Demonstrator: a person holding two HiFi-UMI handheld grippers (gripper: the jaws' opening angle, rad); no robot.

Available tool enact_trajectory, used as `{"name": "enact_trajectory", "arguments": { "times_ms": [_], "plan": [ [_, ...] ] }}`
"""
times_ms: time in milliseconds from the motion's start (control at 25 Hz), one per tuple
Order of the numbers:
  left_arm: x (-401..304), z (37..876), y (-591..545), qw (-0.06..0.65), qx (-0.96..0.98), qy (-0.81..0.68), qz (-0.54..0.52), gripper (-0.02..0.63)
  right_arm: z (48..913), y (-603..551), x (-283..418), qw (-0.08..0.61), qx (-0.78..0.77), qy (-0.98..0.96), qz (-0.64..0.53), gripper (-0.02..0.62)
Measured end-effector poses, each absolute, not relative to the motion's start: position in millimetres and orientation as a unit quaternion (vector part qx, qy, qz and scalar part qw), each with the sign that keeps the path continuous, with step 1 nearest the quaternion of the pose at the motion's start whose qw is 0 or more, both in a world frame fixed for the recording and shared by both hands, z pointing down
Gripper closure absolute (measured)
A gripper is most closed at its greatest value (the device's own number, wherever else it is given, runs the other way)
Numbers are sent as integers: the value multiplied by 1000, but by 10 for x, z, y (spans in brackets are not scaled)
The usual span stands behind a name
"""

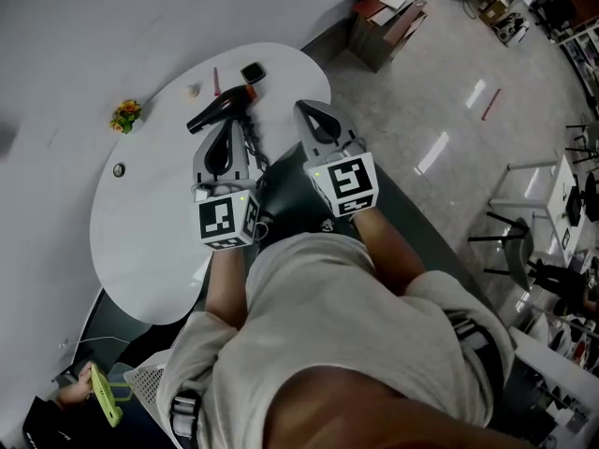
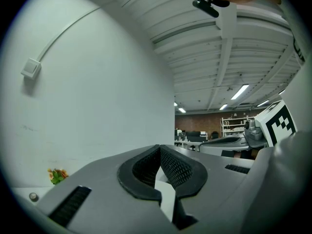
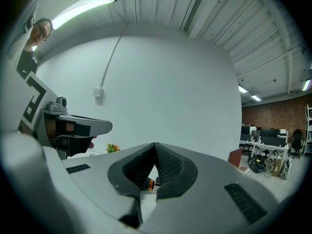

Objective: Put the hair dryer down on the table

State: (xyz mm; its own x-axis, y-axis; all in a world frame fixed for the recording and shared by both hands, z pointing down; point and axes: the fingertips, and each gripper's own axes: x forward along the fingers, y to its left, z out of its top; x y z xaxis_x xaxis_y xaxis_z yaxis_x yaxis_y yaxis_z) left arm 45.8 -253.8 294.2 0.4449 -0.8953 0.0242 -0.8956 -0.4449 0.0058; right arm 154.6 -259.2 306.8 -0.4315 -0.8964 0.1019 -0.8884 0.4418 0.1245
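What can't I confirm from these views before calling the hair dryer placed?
- Hair dryer cord's end: head view, behind the left gripper.
- Its body: right gripper view, only its orange end shows past the right gripper's own jaws.
- Small dark item by the table's far rim: head view, too small to name.

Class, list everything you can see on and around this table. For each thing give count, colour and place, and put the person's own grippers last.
table: one, white, rounded, against the wall.
hair dryer: one, black with an orange band, lying on the table ahead of the left gripper.
flowers: one small bunch, orange and green, on the table by the wall.
flat dark object: one, at the table's far end, too small to name.
boxes: a few, brown, on the floor beyond the table.
left gripper: one, grey, shut, empty, over the table.
right gripper: one, grey, shut, empty, near the table's right edge.
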Motion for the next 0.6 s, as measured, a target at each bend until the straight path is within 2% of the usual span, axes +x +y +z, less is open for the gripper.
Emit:
{"name": "enact_trajectory", "arguments": {
  "times_ms": [600],
  "plan": [
    [499, 3034, -2559, 15, 853, -521, 13, 588, 3137, -2606, 1666, 73, 541, -838, -14, 596]
  ]
}}
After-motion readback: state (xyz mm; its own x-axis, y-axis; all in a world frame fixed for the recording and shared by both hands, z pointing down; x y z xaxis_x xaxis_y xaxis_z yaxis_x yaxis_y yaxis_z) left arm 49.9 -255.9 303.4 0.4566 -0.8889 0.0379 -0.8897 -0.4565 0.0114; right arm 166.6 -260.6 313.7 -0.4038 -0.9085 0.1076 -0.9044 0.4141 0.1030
